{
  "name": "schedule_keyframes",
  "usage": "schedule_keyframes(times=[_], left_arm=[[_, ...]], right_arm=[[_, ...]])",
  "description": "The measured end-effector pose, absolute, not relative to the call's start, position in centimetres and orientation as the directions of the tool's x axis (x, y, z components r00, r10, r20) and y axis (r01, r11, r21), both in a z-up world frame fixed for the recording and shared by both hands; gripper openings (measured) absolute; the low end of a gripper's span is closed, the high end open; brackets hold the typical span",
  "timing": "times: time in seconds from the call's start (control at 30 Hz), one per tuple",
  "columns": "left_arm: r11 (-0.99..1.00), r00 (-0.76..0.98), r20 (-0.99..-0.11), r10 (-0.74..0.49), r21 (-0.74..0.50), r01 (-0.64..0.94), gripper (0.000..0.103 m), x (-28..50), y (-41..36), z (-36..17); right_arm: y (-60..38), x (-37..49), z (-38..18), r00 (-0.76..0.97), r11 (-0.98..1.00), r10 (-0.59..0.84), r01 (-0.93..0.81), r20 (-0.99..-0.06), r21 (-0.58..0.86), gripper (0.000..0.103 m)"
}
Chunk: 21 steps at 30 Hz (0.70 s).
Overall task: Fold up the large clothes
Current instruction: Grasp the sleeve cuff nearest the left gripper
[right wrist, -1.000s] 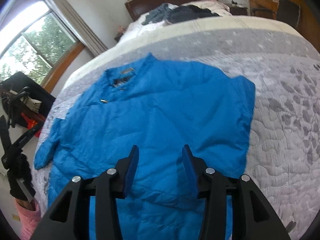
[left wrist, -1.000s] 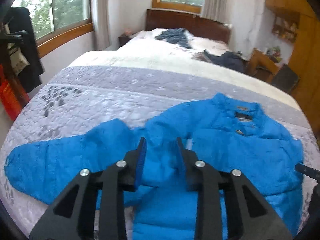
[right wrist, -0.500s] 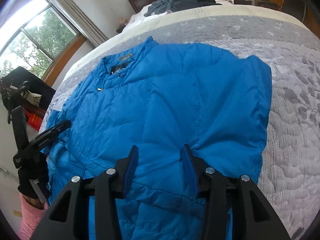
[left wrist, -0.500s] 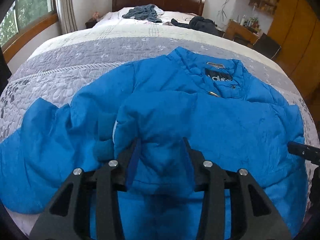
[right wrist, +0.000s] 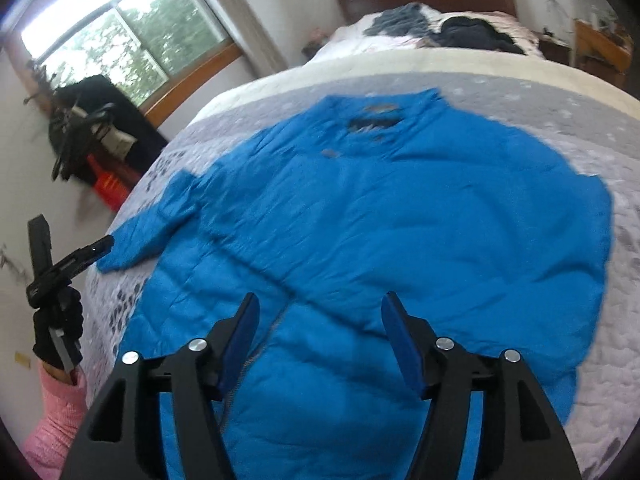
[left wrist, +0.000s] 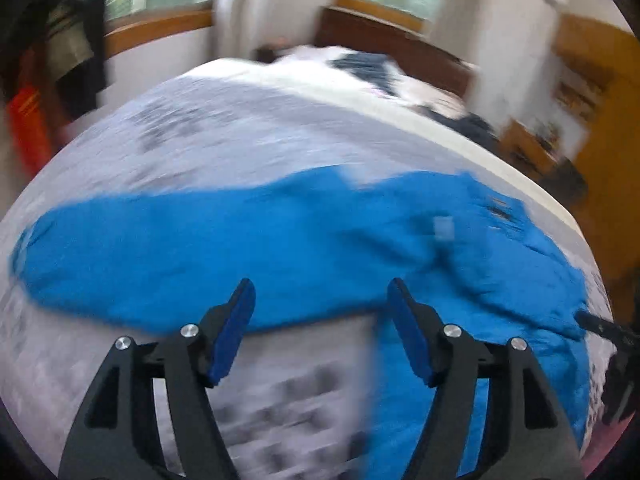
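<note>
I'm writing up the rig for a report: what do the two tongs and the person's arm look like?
Both the left tongs and the right tongs have black angular frames with triangular cut-outs, silver round screws and flat blue pads. In the right wrist view, the person's hand wears a black glove, and a pink knitted sleeve covers the arm.

The left gripper [left wrist: 320,332] and right gripper [right wrist: 318,338] both have their blue-padded jaws spread wide with nothing between them, while a black-gloved hand [right wrist: 56,326] in a pink sleeve [right wrist: 54,420] grips the left one's handle.
</note>
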<state>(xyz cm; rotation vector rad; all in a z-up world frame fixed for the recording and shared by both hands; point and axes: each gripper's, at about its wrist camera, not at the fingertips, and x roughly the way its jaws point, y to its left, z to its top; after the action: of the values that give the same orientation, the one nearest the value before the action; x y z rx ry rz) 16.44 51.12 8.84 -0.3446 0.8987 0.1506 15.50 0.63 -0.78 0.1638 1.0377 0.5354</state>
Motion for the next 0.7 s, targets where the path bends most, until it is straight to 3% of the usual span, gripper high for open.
schedule_keyframes(times=[0.23,0.43,0.57,0.67,0.7], left_arm=[[0.765,0.591,-0.806,0.011,-0.374,-0.524,0.067,12.2,61.8,4.6],[0.629,0.679,-0.733,-0.043,-0.547,-0.552,0.067,13.2,66.8,2.9],[0.583,0.707,-0.706,-0.043,-0.593,-0.556,0.066,14.5,69.0,2.8],[0.569,0.711,-0.703,-0.006,-0.587,-0.576,0.054,15.5,70.3,2.3],[0.565,0.710,-0.704,0.005,-0.584,-0.583,0.044,15.5,70.3,2.3]], right_arm=[[0.9,15.6,-1.6,0.428,0.881,0.459,-0.329,-0.779,0.338,0.064],[-1.3,16.9,-2.6,0.456,0.910,0.412,-0.255,-0.789,0.328,0.064],[-2.0,17.6,-3.6,0.447,0.913,0.406,-0.234,-0.797,0.334,0.064],[-2.1,17.8,-3.9,0.446,0.913,0.406,-0.235,-0.797,0.333,0.064],[-2.1,17.8,-4.0,0.447,0.913,0.405,-0.237,-0.797,0.331,0.064]])
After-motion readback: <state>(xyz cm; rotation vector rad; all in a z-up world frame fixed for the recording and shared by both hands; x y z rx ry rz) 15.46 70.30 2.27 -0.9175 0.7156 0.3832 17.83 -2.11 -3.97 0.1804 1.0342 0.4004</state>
